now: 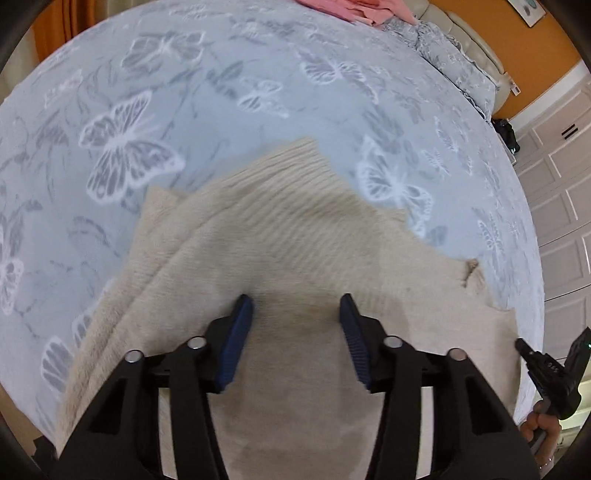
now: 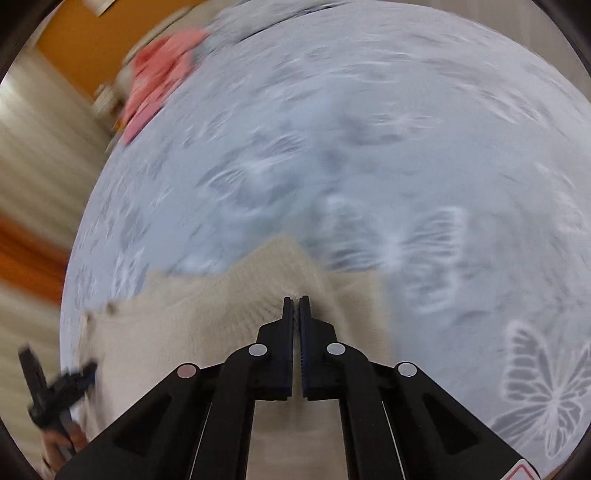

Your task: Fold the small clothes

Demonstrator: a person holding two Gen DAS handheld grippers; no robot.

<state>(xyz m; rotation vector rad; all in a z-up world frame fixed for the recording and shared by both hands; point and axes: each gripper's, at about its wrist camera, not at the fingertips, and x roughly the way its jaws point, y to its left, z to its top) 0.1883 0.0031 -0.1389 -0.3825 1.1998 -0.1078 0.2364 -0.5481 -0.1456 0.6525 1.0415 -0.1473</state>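
A cream ribbed knit garment (image 1: pixel 288 236) lies partly folded on a pale blue bedspread (image 1: pixel 221 92) with butterfly print. My left gripper (image 1: pixel 296 314) is open, its blue pads apart just above the garment's near part. My right gripper (image 2: pixel 296 308) is shut on a fold of the same cream garment (image 2: pixel 207 317) and holds its edge pinched between the fingertips. The right wrist view is blurred by motion. The left gripper also shows at the lower left of the right wrist view (image 2: pixel 55 391), and the right gripper at the right edge of the left wrist view (image 1: pixel 546 369).
A pile of pink clothes (image 1: pixel 354 9) lies at the far side of the bed, also seen in the right wrist view (image 2: pixel 159 77). A pillow (image 1: pixel 454 62) in matching print lies at the head. Orange wall and white cupboard doors (image 1: pixel 561 177) stand beyond the bed.
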